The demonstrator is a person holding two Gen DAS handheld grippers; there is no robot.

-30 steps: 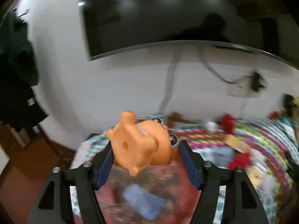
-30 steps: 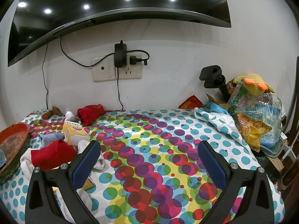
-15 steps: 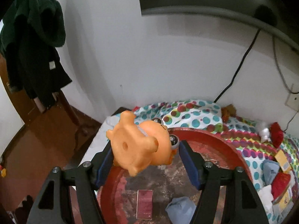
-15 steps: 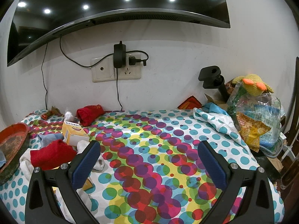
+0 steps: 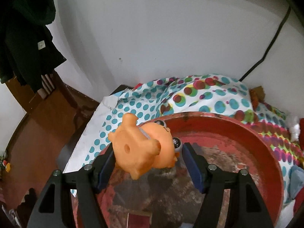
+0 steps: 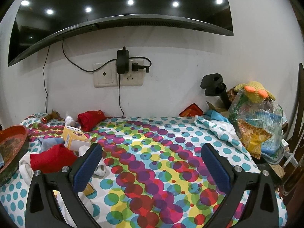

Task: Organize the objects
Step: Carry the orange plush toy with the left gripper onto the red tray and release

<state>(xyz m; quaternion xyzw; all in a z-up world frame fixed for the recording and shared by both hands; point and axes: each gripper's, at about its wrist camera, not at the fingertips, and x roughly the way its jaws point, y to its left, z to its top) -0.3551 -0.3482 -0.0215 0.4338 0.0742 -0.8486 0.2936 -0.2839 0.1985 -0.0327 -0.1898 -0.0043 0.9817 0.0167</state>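
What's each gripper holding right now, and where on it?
Left gripper pinches the orange toy across its body, above the red bowl. Right gripper is open and holds nothing.

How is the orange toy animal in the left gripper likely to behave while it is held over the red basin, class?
The orange toy looks like hollow rubber, with a hole in its underside, so it is probably light and squashy. Clamped in the left gripper, its smooth rounded body might twist or slip. Dropped into the red basin, it would probably bounce rather than break.

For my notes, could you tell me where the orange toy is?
In the left wrist view, the orange toy sits clamped in the left gripper, above the red basin.
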